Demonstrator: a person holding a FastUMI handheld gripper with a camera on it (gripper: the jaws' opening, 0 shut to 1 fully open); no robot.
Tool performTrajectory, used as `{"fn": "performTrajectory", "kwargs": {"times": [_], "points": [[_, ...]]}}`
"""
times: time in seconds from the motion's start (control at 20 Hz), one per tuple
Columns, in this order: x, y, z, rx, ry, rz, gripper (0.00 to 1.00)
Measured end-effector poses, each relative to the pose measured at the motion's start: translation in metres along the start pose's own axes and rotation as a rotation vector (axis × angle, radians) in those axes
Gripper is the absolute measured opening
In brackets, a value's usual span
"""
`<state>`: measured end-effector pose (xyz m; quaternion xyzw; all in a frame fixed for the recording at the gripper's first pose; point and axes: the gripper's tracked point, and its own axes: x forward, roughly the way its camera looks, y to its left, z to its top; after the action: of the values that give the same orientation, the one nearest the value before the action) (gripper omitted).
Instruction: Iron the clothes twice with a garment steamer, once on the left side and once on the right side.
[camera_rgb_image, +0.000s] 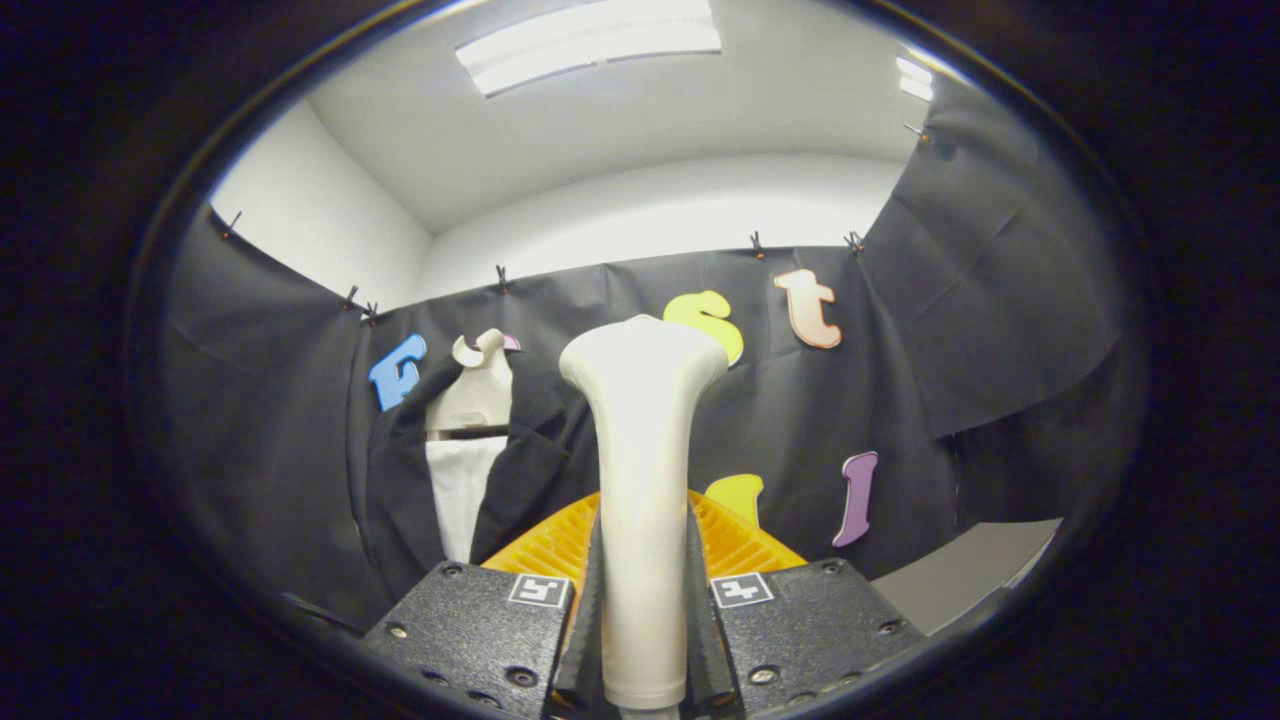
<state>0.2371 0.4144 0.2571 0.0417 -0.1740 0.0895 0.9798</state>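
Nearest to us sat the claw (643, 640), its two fingers (583, 640) drawn in narrow and pressing from the left and the right on the garment steamer (641, 480), so that it held the steamer firmly. We saw ridged, toothed faces on the inner sides of the fingers where they met the handle, and rough, grainy blocks with screw heads and small square markers on top of each finger mount. We noted that the steamer stood upright between the fingers: a smooth, matte, cream-white plastic body, slim and rounded through the handle and flaring at the top into a broad, softly curved head. Just behind the handle we saw an orange ribbed part (735, 540), finely grooved and spreading to both sides.

Farther away and to the left we found the clothes (455, 490): a dark jacket hanging open over a white shirt front, dressed on a cream mannequin bust (475, 390) with a hooked top. We judged the steamer to be well apart from the garment, to its right. Black cloth (950, 330), creased and clipped along its upper edge, formed the far wall. On the right lay a corner of a grey tabletop (960, 570).
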Motion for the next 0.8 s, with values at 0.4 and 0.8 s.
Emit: {"fn": "performTrajectory", "kwargs": {"times": [0.4, 0.8], "points": [[0.028, 0.028, -0.009, -0.046, -0.008, 0.053, 0.38], [0.008, 0.031, -0.054, -0.093, 0.086, 0.05, 0.38]]}}
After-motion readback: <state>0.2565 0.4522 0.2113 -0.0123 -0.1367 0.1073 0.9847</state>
